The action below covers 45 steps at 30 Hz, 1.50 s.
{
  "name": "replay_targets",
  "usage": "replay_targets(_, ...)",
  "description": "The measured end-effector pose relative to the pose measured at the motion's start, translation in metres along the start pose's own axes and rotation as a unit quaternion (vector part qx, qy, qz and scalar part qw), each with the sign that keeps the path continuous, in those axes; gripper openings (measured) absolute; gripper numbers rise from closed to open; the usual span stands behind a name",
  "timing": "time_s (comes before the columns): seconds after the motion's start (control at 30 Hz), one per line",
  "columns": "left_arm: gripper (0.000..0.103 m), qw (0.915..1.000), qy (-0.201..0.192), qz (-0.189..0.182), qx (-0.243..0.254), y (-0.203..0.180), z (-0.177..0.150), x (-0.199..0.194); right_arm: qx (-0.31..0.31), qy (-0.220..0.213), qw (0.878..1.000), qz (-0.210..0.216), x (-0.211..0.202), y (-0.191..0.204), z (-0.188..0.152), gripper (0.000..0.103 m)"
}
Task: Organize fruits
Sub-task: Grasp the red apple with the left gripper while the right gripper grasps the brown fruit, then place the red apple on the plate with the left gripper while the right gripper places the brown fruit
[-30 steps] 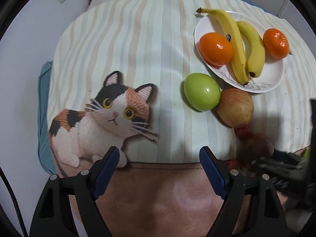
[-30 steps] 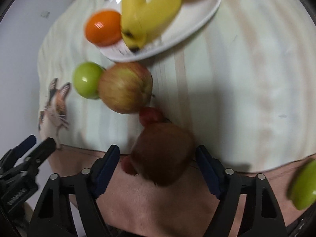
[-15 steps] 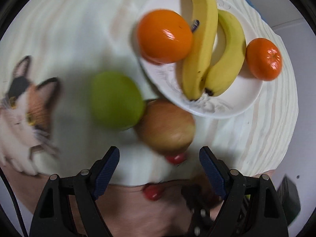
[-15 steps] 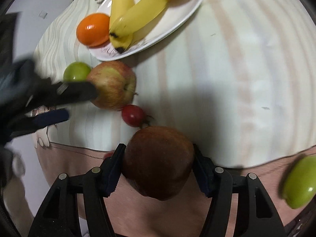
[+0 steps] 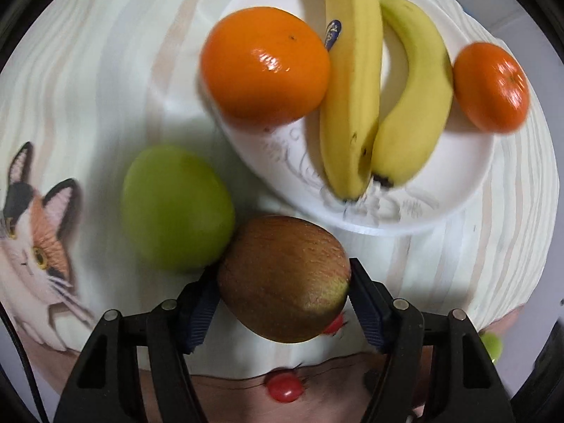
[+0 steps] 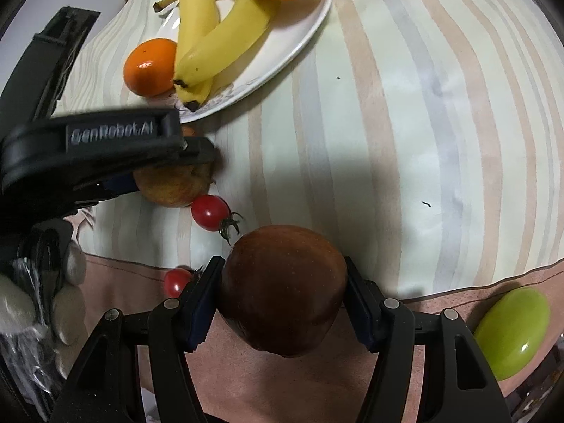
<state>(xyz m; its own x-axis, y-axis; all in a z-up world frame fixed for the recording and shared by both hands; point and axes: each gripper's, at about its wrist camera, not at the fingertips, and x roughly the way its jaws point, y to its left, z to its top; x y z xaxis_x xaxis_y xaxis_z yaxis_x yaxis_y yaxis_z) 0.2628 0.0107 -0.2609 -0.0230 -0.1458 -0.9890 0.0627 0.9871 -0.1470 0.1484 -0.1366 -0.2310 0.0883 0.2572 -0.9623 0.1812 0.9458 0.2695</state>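
Note:
My left gripper point(image 5: 282, 296) is shut on a red-yellow apple point(image 5: 285, 278), next to a green apple point(image 5: 176, 208) on the striped cloth. A white plate point(image 5: 458, 190) just beyond holds two bananas point(image 5: 356, 88) and two oranges point(image 5: 264, 63). My right gripper point(image 6: 282, 299) is shut on a dark red apple point(image 6: 282, 292) near the cloth's front edge. The left gripper also shows in the right wrist view point(image 6: 105, 155), clamped on its apple point(image 6: 169, 187). Cherry tomatoes point(image 6: 209, 211) lie between the two apples.
A second green apple point(image 6: 511, 331) lies on the brown surface at the right. A cat picture point(image 5: 35, 246) is printed on the cloth at the left. One cherry tomato point(image 5: 283, 389) lies under the left gripper, on the brown edge.
My left gripper moved forward to the red-yellow apple and shut on it. My right gripper shut on the dark red apple and has stayed shut on it.

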Motion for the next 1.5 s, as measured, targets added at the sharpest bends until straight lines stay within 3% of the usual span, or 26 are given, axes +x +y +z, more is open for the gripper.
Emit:
replay_targets(0.17,0.067,0.9989,-0.008,0.025,0.040,0.009,-0.035,-0.015,-0.022,0.022,0.999,0.008,0.004,0.010,-0.014,0.067)
replay_targets(0.43,0.067,0.9986,0.027,0.019,0.042,0.042,-0.096,-0.024,-0.043,0.069,0.996,0.032,0.020,0.019,-0.049,0.066)
replay_targets(0.73,0.069,0.9992,0.035,0.022,0.001,0.049,-0.069,0.014,-0.038,0.072,0.996,0.024,0.029,0.025,-0.046,0.067)
replay_targets(0.93,0.067,0.9988,0.030,0.035,0.017,0.048,-0.058,0.016,-0.039,0.074,0.996,0.013,0.038,0.037,-0.035,0.067)
replay_targets(1.07,0.067,0.9981,0.018,0.049,0.033,0.031,-0.064,0.010,-0.051,0.071,0.996,-0.001,0.043,0.041,-0.033,0.067)
replay_targets(1.17,0.066,0.9981,0.014,0.048,0.037,0.010,-0.086,-0.002,-0.061,0.060,0.996,-0.005,0.037,0.046,-0.040,0.067)
replay_targets(1.37,0.066,0.9990,0.008,0.019,0.039,-0.002,-0.094,-0.026,-0.044,0.046,0.998,0.024,0.021,0.036,-0.048,0.066)
replay_targets(1.5,0.066,0.9992,-0.014,-0.013,0.036,-0.017,-0.080,-0.058,-0.040,0.021,0.998,0.042,-0.005,0.037,-0.039,0.066)
